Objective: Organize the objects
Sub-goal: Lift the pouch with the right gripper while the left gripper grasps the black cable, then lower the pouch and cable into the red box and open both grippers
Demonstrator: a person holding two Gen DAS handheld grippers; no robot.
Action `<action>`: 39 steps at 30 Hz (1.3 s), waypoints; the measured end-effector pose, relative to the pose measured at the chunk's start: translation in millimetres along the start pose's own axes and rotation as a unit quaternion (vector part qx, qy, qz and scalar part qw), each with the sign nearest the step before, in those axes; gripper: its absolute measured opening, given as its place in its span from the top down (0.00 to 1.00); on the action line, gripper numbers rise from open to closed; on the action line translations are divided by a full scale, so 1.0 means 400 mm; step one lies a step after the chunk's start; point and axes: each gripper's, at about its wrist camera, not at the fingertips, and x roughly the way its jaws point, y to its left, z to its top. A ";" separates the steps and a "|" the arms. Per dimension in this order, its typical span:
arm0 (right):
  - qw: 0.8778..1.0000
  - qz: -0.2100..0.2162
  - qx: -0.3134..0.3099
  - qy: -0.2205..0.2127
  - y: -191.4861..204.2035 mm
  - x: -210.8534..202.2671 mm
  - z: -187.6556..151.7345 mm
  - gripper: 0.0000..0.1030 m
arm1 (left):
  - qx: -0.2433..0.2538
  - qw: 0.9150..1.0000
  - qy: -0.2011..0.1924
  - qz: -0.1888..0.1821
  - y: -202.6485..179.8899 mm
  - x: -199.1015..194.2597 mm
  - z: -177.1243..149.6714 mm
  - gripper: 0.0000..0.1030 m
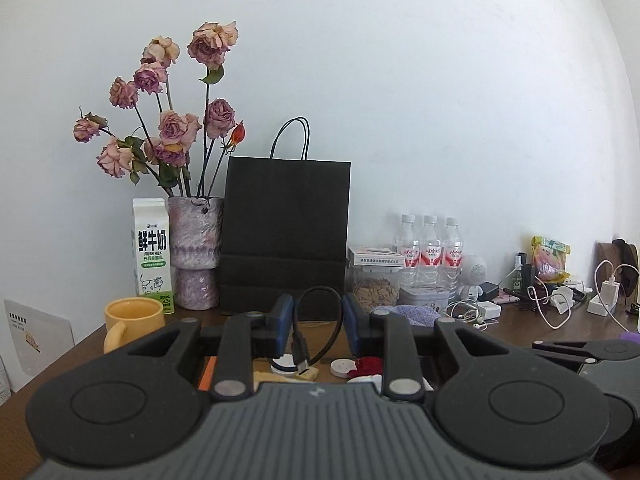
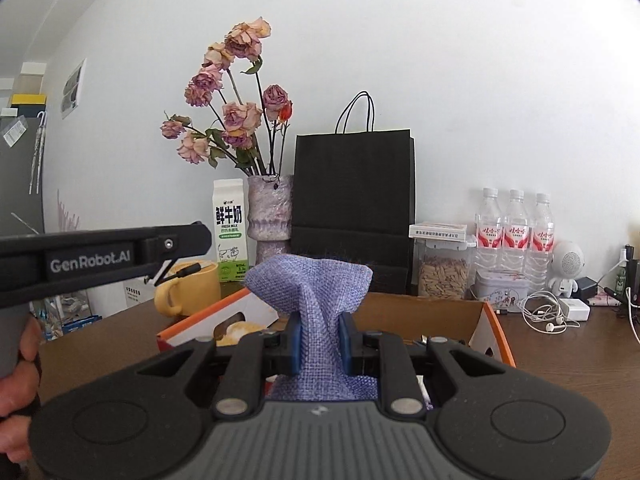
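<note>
A white wall [image 1: 400,80] backs the brown desk [image 2: 560,352] I am working over, and both my grippers are held up above it, pointing almost level toward that wall. Against the wall, from big to small, stand a black paper bag [image 1: 286,232], a vase [image 1: 196,252] of dried roses [image 1: 172,120], a milk carton [image 1: 151,248] and three water bottles [image 1: 430,252]. A yellow mug [image 1: 134,316] sits in front of the carton. A jar [image 2: 443,272] of seeds, a small white speaker [image 2: 566,268], chargers and tangled earphones [image 2: 548,312] crowd the desk's right side.

An open cardboard box [image 2: 420,308] with orange edges lies on the desk directly below my grippers. Small items rest in it, among them a white disc [image 1: 342,367].

My left gripper [image 1: 314,320] holds a black cable [image 1: 316,320]: its blue pads stand narrow, the cable pinched against the left one. The cable loops up between the fingers and its USB plug hangs down over the box. In the right view a hand [image 2: 18,380] grips this tool's handle at the left edge.

My right gripper [image 2: 319,344] is clamped on a purple woven pouch [image 2: 312,292]. The pouch's neck is squeezed between the blue pads, its top flaring above them and its body hanging below, over the box.
</note>
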 end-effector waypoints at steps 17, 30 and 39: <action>0.998 -0.037 0.031 0.047 -0.070 0.269 -0.018 0.75 | -0.052 0.994 0.096 0.026 0.034 0.318 -0.054 0.71; 0.997 -0.078 0.002 0.020 -0.054 0.227 -0.028 0.00 | -0.033 0.996 0.065 0.046 0.027 0.274 -0.059 0.00; 0.996 -0.086 0.001 0.023 -0.054 0.194 -0.031 0.00 | -0.048 0.996 0.058 0.051 0.054 0.227 -0.057 0.00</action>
